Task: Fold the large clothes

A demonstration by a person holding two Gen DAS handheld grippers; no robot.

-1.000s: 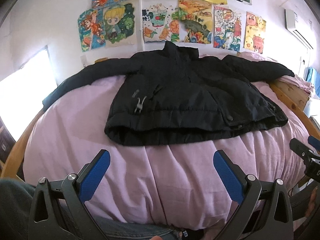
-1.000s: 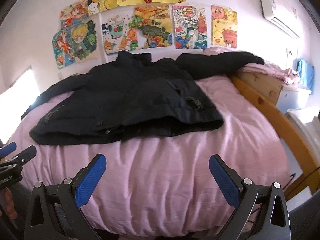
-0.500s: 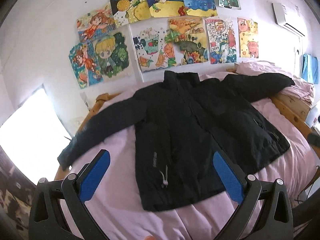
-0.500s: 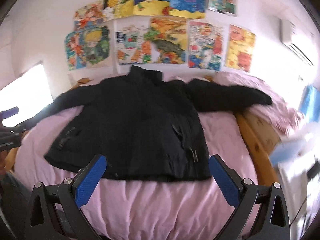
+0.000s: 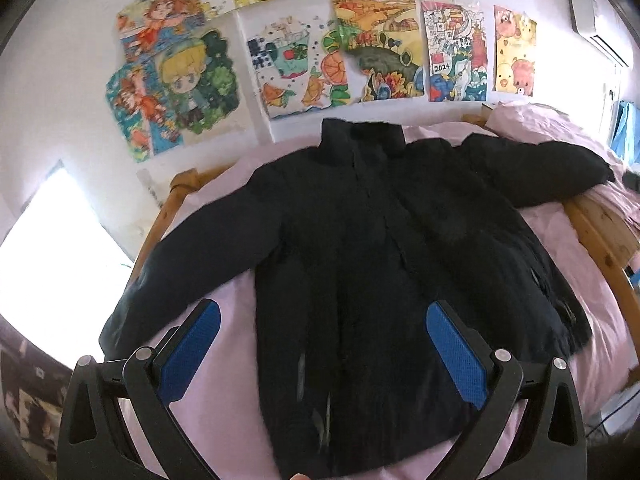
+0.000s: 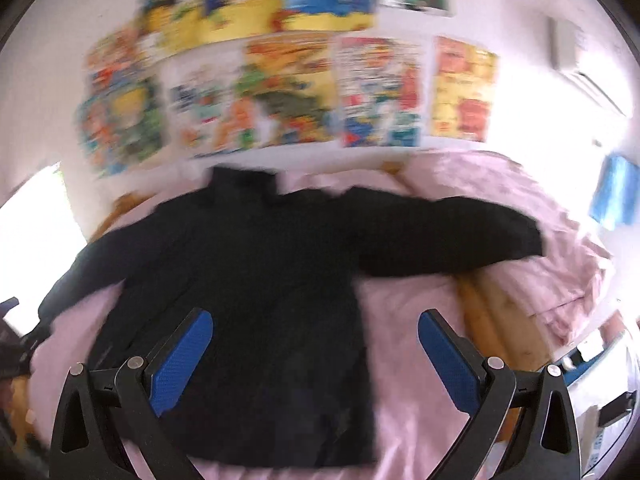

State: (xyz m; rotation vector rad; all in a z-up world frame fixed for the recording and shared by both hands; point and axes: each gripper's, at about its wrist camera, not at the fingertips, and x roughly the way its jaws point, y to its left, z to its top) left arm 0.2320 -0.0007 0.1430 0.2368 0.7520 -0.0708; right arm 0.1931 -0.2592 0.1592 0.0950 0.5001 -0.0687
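Both grippers are spread wide with nothing between the blue pads. The left gripper (image 5: 322,344) hovers above the lower front of the black jacket (image 5: 380,264); its left pad (image 5: 188,354) sits over the pink sheet (image 5: 224,408) and its right pad (image 5: 456,354) over the jacket body. The right gripper (image 6: 314,348) is just as wide apart, left pad (image 6: 180,362) over dark fabric, right pad (image 6: 448,364) over pink bedding; that view is pretty blurry though.

The jacket lies flat and front-up on the bed, collar (image 5: 362,138) toward the wall, both sleeves stretched out sideways. The left sleeve (image 5: 180,268) runs over the wooden bed frame (image 5: 176,196), and the right sleeve (image 6: 448,236) ends near a bunched-up pink blanket (image 6: 560,264). Colourful drawings (image 5: 372,48) cover the wall, with an air conditioner (image 5: 592,28) top right.
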